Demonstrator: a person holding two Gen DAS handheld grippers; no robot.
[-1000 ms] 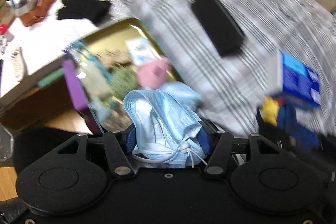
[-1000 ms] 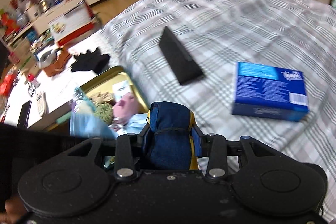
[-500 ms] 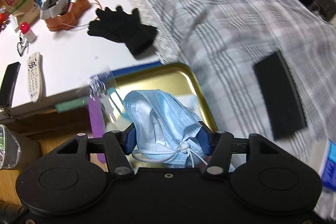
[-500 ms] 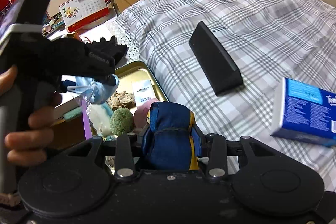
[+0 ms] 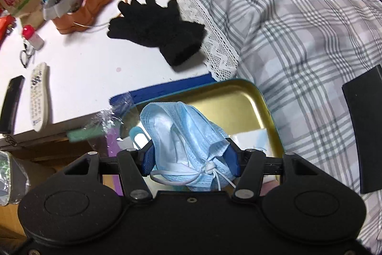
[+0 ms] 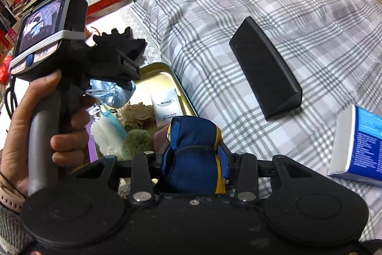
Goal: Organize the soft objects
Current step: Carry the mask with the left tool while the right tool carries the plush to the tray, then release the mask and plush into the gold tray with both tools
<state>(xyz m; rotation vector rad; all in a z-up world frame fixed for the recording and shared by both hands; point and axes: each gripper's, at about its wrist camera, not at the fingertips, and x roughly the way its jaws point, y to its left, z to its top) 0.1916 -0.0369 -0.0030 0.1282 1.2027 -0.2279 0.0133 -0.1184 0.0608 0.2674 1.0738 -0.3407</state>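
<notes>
My left gripper point(image 5: 191, 154) is shut on a crumpled light-blue face mask point(image 5: 183, 135) and holds it above the gold tray point(image 5: 238, 102). The right wrist view shows that gripper point(image 6: 117, 85) with the mask point(image 6: 114, 94) over the tray's point(image 6: 162, 73) far end. My right gripper point(image 6: 194, 157) is shut on a navy and yellow soft toy point(image 6: 193, 149), held near the tray's right edge. A black knit glove point(image 5: 157, 28) lies on the white table beyond the tray.
The tray holds a white packet point(image 6: 166, 109), a green sponge ball point(image 6: 137, 142) and other soft items. On the checked bedspread point(image 6: 262, 16) lie a black wedge-shaped box point(image 6: 265, 68) and a blue box point(image 6: 360, 147). The white table point(image 5: 78, 68) carries remotes, glasses and an orange container point(image 5: 78, 6).
My left gripper has swung left and forward with the mask, from the bed side to above the tray's far end. My right gripper has kept the toy and shifted slightly.
</notes>
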